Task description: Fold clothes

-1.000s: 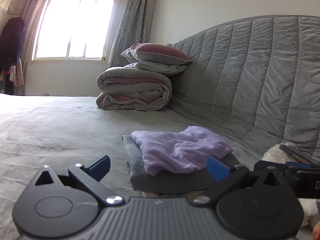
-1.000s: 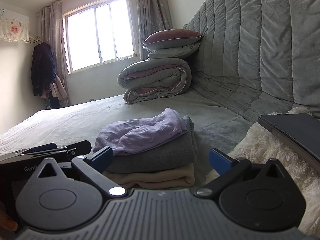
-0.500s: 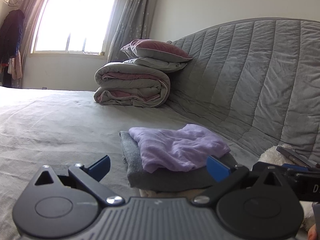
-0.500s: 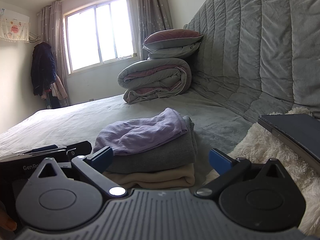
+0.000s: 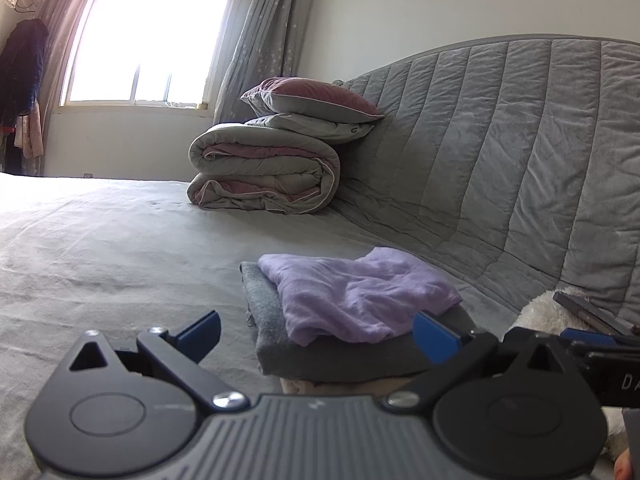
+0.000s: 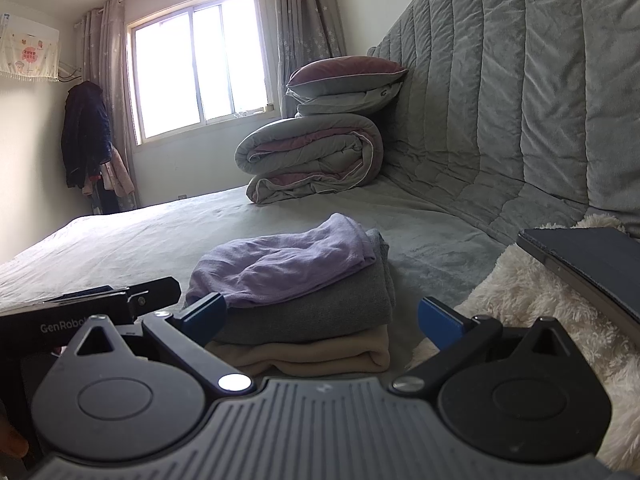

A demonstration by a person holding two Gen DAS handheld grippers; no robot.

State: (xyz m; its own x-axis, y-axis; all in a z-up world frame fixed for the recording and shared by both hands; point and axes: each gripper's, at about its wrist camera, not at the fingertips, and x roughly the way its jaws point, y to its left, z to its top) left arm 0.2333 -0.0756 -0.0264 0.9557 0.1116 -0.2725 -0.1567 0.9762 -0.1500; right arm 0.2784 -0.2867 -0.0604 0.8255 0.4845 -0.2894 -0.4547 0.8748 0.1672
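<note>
A pile of folded clothes lies on the grey bed sheet [image 5: 100, 248]: a lilac garment [image 5: 356, 292] [image 6: 284, 264] on top, a grey one [image 5: 340, 356] [image 6: 320, 308] under it, a beige one [image 6: 320, 354] at the bottom. My left gripper [image 5: 316, 330] stands open just short of the pile, nothing between its blue fingertips. My right gripper [image 6: 322, 316] is open too, level with the pile's near edge and holding nothing. The right wrist view shows the left gripper's body [image 6: 100, 308] at lower left.
A rolled duvet [image 5: 264, 176] with two pillows [image 5: 312, 98] on it stands at the bed's far end against the quilted grey headboard [image 5: 520, 152]. A white fluffy blanket [image 6: 532, 300] with a dark tablet [image 6: 592, 256] lies right of the pile. Window and hanging coats are behind.
The left wrist view has tilted up a little, so the pile sits lower in frame. The right gripper has barely moved. Both stay open.
</note>
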